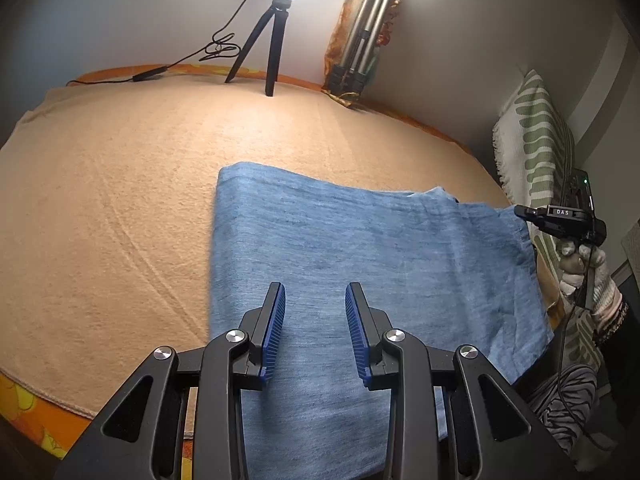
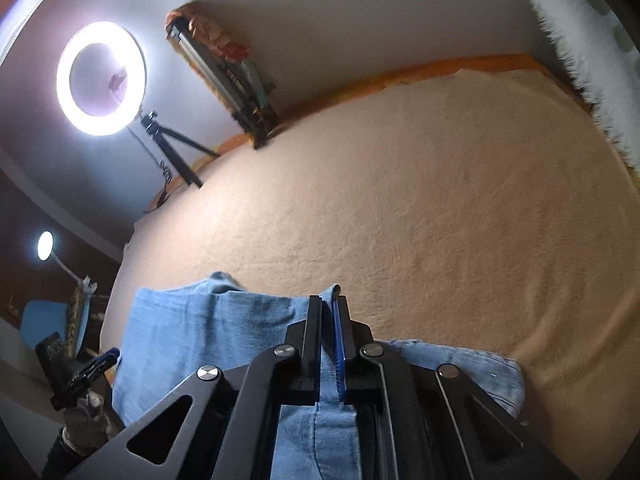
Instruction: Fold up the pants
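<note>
Light blue denim pants (image 1: 380, 240) lie folded on the peach blanket (image 1: 120, 200) of a bed. My left gripper (image 1: 315, 292) hovers over their near part, jaws apart, with nothing between the blue pads. At the right end of the cloth my right gripper (image 1: 560, 220) shows in a hand. In the right wrist view the right gripper (image 2: 328, 300) is shut on a raised fold at the edge of the pants (image 2: 192, 332), and cloth runs between the pads. My left gripper (image 2: 100, 360) shows small at the lower left.
A black tripod (image 1: 272, 40) with a ring light (image 2: 100, 78) stands at the far wall, its cable (image 1: 216, 46) trailing on the bed. A folded silver tripod (image 1: 364, 32) leans against the wall. A green-striped pillow (image 1: 532, 140) sits at the right.
</note>
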